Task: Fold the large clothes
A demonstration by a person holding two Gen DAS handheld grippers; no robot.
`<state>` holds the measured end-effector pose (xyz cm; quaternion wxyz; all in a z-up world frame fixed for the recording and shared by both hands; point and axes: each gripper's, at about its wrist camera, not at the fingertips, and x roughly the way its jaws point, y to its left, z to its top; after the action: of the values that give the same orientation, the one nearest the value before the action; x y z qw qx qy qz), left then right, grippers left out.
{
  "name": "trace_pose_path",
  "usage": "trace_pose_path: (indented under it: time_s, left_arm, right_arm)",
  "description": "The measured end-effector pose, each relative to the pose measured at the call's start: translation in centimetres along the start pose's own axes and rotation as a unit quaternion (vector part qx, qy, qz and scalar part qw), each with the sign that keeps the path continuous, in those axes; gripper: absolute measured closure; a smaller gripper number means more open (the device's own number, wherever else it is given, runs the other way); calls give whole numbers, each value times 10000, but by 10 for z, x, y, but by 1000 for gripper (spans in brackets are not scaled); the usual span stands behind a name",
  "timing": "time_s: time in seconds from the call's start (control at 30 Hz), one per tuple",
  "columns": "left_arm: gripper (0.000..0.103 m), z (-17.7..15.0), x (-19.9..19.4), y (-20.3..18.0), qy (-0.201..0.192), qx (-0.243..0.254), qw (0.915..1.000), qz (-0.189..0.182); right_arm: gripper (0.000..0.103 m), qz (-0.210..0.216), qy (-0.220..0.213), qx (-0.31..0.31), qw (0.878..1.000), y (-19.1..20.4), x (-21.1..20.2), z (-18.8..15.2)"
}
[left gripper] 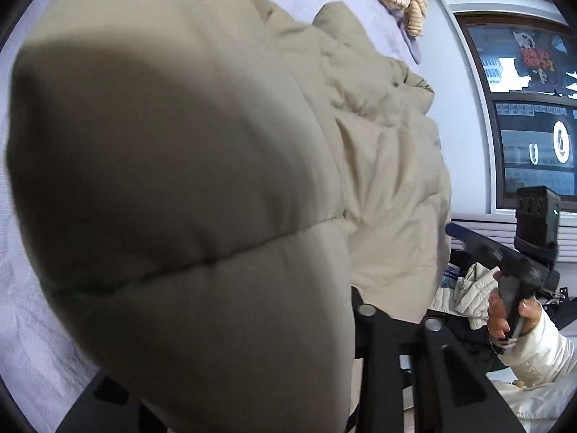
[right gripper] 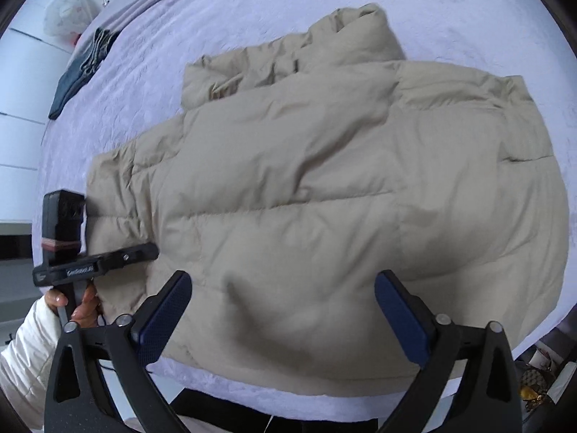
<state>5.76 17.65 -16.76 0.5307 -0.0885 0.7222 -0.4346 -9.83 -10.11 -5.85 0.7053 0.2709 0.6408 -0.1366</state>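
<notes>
Lavender bed [right gripper: 252, 11] under everything, with a beige puffer jacket [right gripper: 324, 180] spread flat across it, collar toward the far side. Dark garment [right gripper: 81, 68] lying near the bed's far left edge. Right tongs [right gripper: 283, 310] spread wide above the jacket's near hem, nothing between them. Left tongs [right gripper: 153, 250] at the jacket's left edge, closed on a fold of it.

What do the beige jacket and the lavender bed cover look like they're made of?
The jacket looks like a matte woven synthetic shell, probably nylon or polyester, over puffy filling: stitched channels bulge and crease softly. The bed cover looks like soft, fuzzy fabric, maybe fleece or quilted microfibre, with a faint mottled texture and no shine.
</notes>
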Motion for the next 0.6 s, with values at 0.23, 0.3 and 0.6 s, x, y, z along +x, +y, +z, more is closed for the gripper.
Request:
trace_pose_path:
  time_s: [0.23,0.3,0.6]
  left_arm:
    - [74,-10,-38,-67,-276,233,9993,-83]
    - [74,-11,-46,-98,-289,393,9987,-130]
    - [74,7,-7,-237,-37,754,9971,93]
  right_arm:
    - [97,379,-336,283,9983,-29,22,23]
    - [97,527,-316,256,9978,-32,35,24]
    - [101,1534,-132,893,9840,-65,77,33]
